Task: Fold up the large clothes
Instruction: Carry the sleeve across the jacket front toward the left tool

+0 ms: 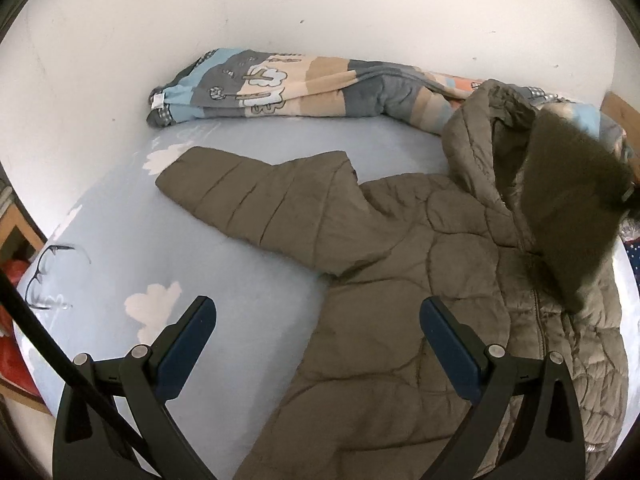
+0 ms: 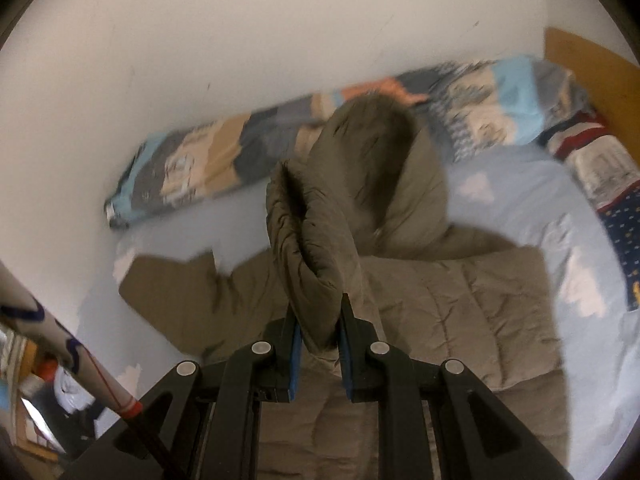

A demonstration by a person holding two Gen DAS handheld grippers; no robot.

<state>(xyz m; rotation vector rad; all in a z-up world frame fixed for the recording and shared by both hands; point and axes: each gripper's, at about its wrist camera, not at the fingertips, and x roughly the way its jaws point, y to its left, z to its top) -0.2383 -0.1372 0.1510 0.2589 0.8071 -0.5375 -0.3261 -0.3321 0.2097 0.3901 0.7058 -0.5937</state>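
**Hood carried over the jacket body**

An olive quilted puffer jacket is spread on a bed covered by a pale blue sheet with white clouds. One sleeve is stretched out flat toward the wall, where a rolled patchwork quilt lies along the mattress edge.

The right gripper is closed down to a narrow gap on a bunched fold of the fur-trimmed hood, and the hood is held lifted off the sheet. The left gripper is spread wide with nothing between its pads; it hovers above the jacket's lower side edge, where fabric meets sheet.

The step in hand is judged to be the folding of the hood down onto the chest. It is best done if the hood is carried low and straight along the zip line, so that the trim is laid flat and not rolled under. The padding is bulky and springy, so the fold should be pressed down before the grip is eased, or it is likely to rise again. The body could be pinned by the free left gripper near the shoulder, so that the jacket is not dragged across the slippery sheet. The outstretched sleeve is left for a later fold, and the task is judged to be at an early stage.
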